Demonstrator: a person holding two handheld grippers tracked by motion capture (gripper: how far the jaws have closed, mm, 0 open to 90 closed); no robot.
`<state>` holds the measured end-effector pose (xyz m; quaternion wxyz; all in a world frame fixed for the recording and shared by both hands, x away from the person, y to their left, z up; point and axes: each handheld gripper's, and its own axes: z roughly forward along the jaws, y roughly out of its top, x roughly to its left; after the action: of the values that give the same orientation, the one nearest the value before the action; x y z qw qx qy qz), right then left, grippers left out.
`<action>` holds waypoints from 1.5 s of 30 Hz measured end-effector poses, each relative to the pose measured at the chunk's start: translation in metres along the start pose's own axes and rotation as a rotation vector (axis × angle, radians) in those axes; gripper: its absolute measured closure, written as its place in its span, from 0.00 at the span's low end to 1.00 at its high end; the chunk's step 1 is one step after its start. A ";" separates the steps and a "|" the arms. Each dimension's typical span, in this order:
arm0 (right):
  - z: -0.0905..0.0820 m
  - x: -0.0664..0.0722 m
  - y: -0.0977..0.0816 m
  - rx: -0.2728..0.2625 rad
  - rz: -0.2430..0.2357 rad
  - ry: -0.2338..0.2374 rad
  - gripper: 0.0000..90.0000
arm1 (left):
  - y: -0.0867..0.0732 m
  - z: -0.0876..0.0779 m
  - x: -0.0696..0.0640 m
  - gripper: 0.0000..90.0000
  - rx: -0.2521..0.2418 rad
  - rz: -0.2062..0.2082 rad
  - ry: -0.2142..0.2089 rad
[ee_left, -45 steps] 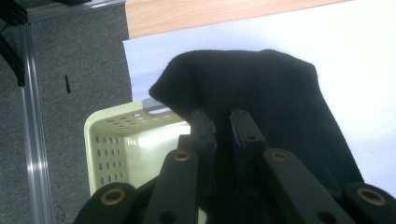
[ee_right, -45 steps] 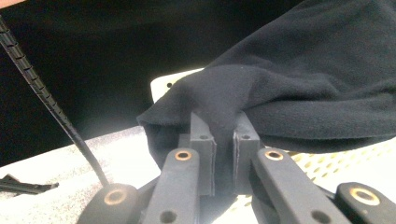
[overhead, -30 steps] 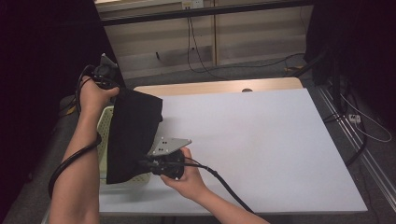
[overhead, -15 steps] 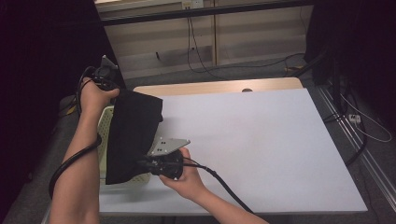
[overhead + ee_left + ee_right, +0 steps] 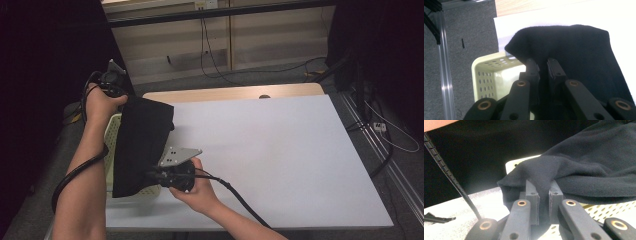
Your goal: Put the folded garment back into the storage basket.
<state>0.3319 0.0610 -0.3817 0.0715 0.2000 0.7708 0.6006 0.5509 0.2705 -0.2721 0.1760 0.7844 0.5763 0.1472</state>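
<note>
Nearest me, my right gripper sits at the near left part of the table, jaws nearly closed and pinching a fold of the black fleece cloth; in the right gripper view the fabric bunches between the pads and drapes away to the right. My left gripper holds the far end of the same cloth near the table's far left corner, jaws likewise nearly closed on the fabric, as the left gripper view shows. The cloth hangs stretched between my two grippers, directly over the pale yellow perforated plastic basket, which stands at the table's left edge; part of its rim and holed wall shows beside the cloth. The white table top is flat and matte, with a strip of light wood along its far edge. Beyond the table: grey carpet floor, cables trailing over it, a pale panelled wall behind, dark curtains on both sides, an aluminium rail beside the table's left edge.
</note>
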 end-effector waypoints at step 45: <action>0.028 0.007 0.004 0.031 -0.026 0.019 0.91 | -0.015 0.019 0.028 0.90 0.024 -0.011 0.013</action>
<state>0.3358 0.0894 -0.3846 0.0687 0.1854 0.7833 0.5894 0.5549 0.2997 -0.2950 0.1637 0.7823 0.5833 0.1447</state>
